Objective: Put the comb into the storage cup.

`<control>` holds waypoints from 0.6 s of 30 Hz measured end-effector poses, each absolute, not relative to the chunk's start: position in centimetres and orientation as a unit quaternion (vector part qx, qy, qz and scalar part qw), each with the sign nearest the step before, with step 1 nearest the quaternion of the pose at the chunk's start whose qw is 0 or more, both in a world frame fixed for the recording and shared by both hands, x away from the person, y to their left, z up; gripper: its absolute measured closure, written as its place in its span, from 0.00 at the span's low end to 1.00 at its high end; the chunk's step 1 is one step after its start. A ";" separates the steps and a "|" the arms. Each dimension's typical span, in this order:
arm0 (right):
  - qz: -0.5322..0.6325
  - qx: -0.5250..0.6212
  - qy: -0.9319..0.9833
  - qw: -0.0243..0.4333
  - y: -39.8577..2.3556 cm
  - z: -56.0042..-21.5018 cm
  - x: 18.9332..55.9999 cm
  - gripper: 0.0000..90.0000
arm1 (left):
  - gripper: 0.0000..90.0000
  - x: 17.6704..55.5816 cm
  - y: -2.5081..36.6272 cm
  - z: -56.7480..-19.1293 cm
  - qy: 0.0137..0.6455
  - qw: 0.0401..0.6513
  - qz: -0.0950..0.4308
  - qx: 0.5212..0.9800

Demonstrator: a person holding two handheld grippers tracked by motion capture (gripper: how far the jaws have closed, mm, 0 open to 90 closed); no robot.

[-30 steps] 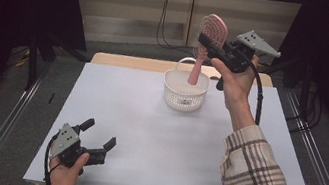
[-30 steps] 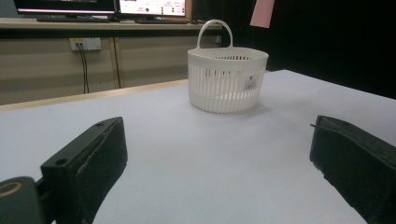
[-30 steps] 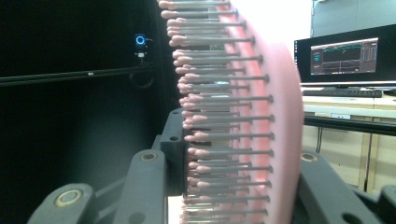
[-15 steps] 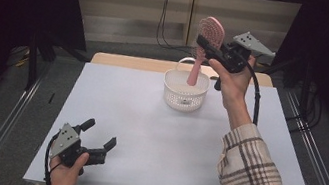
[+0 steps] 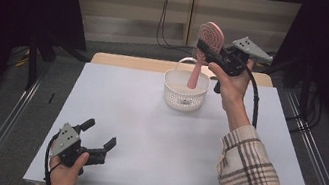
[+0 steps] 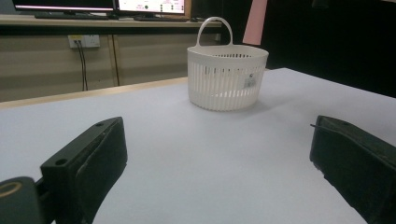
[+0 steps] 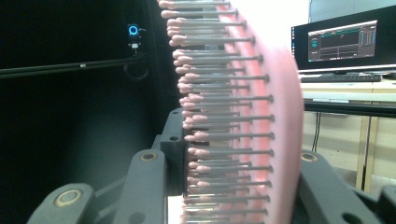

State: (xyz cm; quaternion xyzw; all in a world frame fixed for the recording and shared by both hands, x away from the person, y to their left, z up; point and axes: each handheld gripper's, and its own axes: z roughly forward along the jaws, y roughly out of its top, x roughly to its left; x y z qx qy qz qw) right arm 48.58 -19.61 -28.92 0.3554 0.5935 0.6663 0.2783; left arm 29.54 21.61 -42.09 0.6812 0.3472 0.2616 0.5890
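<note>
A pink hairbrush (image 5: 211, 37) hangs upright with its bristled head up, and its handle reaches down into a white slatted basket (image 5: 172, 94) at the far middle of the table. My right gripper (image 5: 205, 46) is shut on the brush's head, held high over the basket's right side. In the right gripper view the bristles and pink pad (image 7: 243, 112) sit between the two black jaws of the right gripper (image 7: 233, 186). My left gripper (image 5: 101, 132) rests open at the table's near left with nothing in it. The left gripper view looks past my left gripper (image 6: 217, 140) to the basket (image 6: 227, 77) and the brush handle (image 6: 256, 21).
A white table (image 5: 145, 135) spreads between the two hands. A wooden desk edge (image 5: 127, 61) lies behind it. Metal rails (image 5: 4, 126) run along both sides. A cable (image 5: 254, 97) trails from the right gripper over the table's far right.
My right hand has sunk slightly with the brush, bringing the handle a little lower into the basket. The left gripper has stayed put.
</note>
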 end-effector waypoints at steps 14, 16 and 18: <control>0.662 0.361 0.598 0.271 -19.5 -29.8 49.3 0.70 | 0.05 29.6 21.6 -42.1 0.349 0.590 0.258 0.681; 0.661 0.364 0.598 0.271 -19.4 -30.0 49.4 0.70 | 0.05 29.5 21.6 -42.1 0.350 0.590 0.260 0.680; 0.661 0.366 0.598 0.268 -19.4 -30.2 49.6 0.70 | 0.05 29.5 21.6 -42.1 0.350 0.590 0.259 0.680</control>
